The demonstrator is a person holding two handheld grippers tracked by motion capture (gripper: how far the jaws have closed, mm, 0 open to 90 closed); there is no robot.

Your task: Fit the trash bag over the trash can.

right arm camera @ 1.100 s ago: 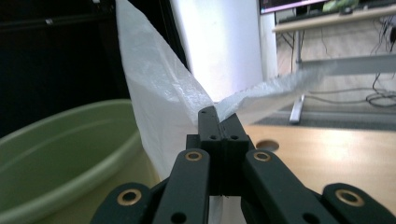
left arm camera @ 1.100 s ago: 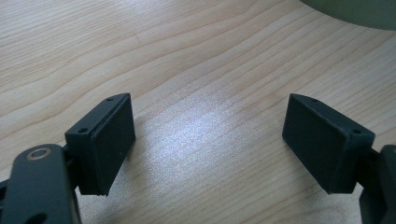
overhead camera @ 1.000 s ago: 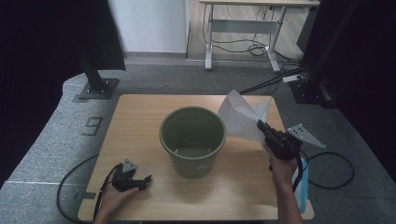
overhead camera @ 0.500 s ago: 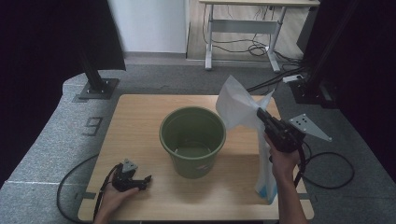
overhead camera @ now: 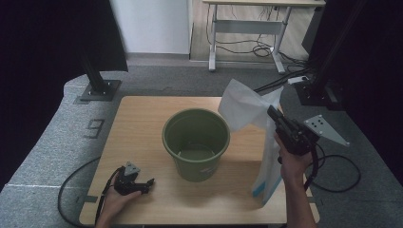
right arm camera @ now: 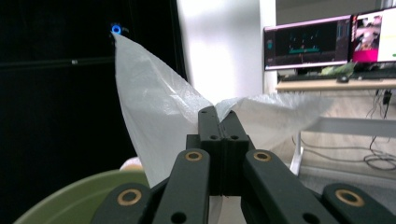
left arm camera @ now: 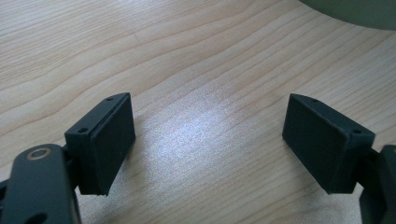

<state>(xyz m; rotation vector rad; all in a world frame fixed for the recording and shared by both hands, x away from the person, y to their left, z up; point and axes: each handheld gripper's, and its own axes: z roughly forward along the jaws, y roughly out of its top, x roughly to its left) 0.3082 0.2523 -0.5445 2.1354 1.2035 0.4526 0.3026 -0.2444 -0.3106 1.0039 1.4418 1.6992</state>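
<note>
Pinching white bag (overhead camera: 247, 107), right tool (overhead camera: 272, 113) tips hidden, probably shut.

Black grippers (overhead camera: 290, 133), brass rivets, grey three-cornered plates.

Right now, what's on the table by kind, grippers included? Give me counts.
Green bucket: 1
White plastic bag, pinched in the right gripper: 1
Grippers: 2, counting the left gripper, which rests open on the table
Total: 4

"9" on grey floor mat (overhead camera: 95, 127)
</note>
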